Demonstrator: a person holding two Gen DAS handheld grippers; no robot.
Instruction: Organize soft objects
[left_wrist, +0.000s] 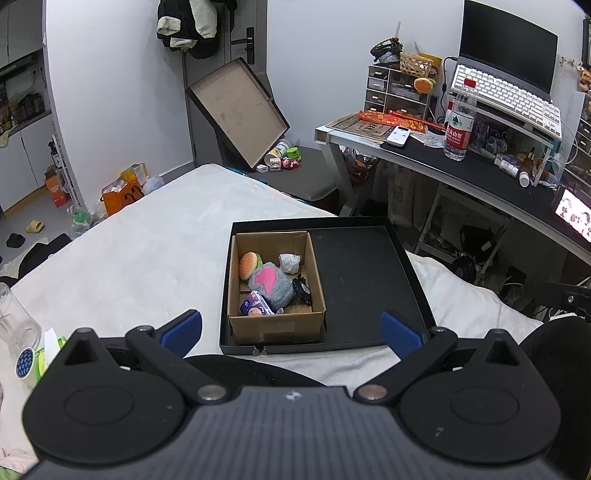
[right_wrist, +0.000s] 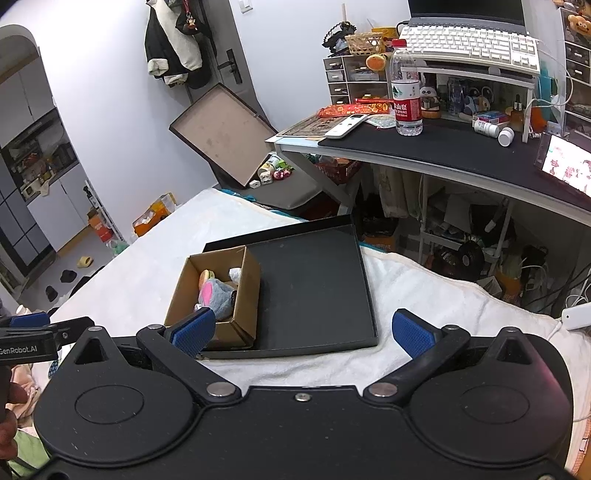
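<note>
The cardboard box (left_wrist: 275, 284) is stiff and brown, with its flaps open. It sits in the left half of a flat black tray (left_wrist: 365, 280) with low walls, and the tray lies on the bed (left_wrist: 140, 251), which has a white fluffy cover. Inside the box are the soft things: a round burger plush (left_wrist: 249, 264) at 10 o'clock, a grey furry plush (left_wrist: 269, 286) with a pink patch in the middle, a crumpled white paper ball (left_wrist: 290, 262) at 1 o'clock and a purple tissue pack (left_wrist: 253, 304) at 7 o'clock. The right half of the tray is bare.

The left tool (left_wrist: 291, 330) is spread wide and holds nothing; its blue ribbed pads (left_wrist: 181, 330) stay near the front edge of the tray. The right tool (right_wrist: 303, 332) is also spread and empty. The counter (left_wrist: 461, 162) at 2 o'clock is crowded, with a water bottle (left_wrist: 460, 123) standing on it.
</note>
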